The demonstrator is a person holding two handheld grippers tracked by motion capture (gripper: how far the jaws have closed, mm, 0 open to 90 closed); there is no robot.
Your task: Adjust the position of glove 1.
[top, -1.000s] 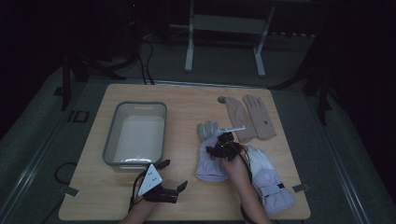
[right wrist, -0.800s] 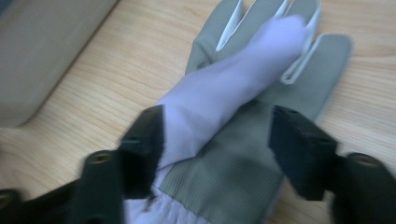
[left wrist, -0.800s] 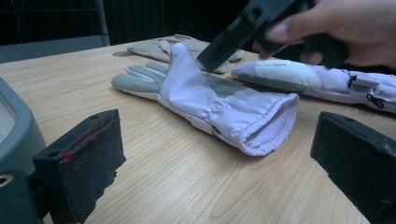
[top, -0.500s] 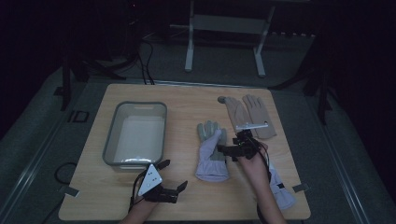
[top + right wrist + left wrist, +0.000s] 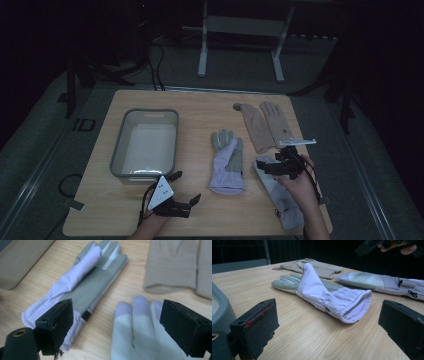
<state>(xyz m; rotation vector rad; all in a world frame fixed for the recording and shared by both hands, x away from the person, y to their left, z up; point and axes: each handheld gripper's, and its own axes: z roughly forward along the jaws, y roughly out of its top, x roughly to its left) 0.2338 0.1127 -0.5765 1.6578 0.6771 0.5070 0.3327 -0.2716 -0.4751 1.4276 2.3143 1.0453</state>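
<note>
A lilac and grey glove (image 5: pixel 227 162) lies in the middle of the table with its lilac side folded over the grey palm (image 5: pixel 92 282) (image 5: pixel 322 292). A second lilac glove (image 5: pixel 280 200) (image 5: pixel 137 332) (image 5: pixel 372 281) lies to its right. My right gripper (image 5: pixel 262 166) (image 5: pixel 120 315) hovers over that second glove's fingertips. Its jaws have just been opening and hold nothing. My left gripper (image 5: pixel 186 187) (image 5: pixel 329 315) rests open near the front edge, pointing at the folded glove's cuff.
A grey tub (image 5: pixel 147 145) (image 5: pixel 222 312) (image 5: pixel 20 260) stands at the left of the wooden table (image 5: pixel 200 107). A pair of beige gloves (image 5: pixel 265 125) (image 5: pixel 175 267) (image 5: pixel 317 266) lies at the back right. A metal stand (image 5: pixel 240 30) is on the floor beyond.
My right gripper has moved right, from the middle glove to above the right-hand glove, and its jaws have opened. The left gripper has stayed put.
</note>
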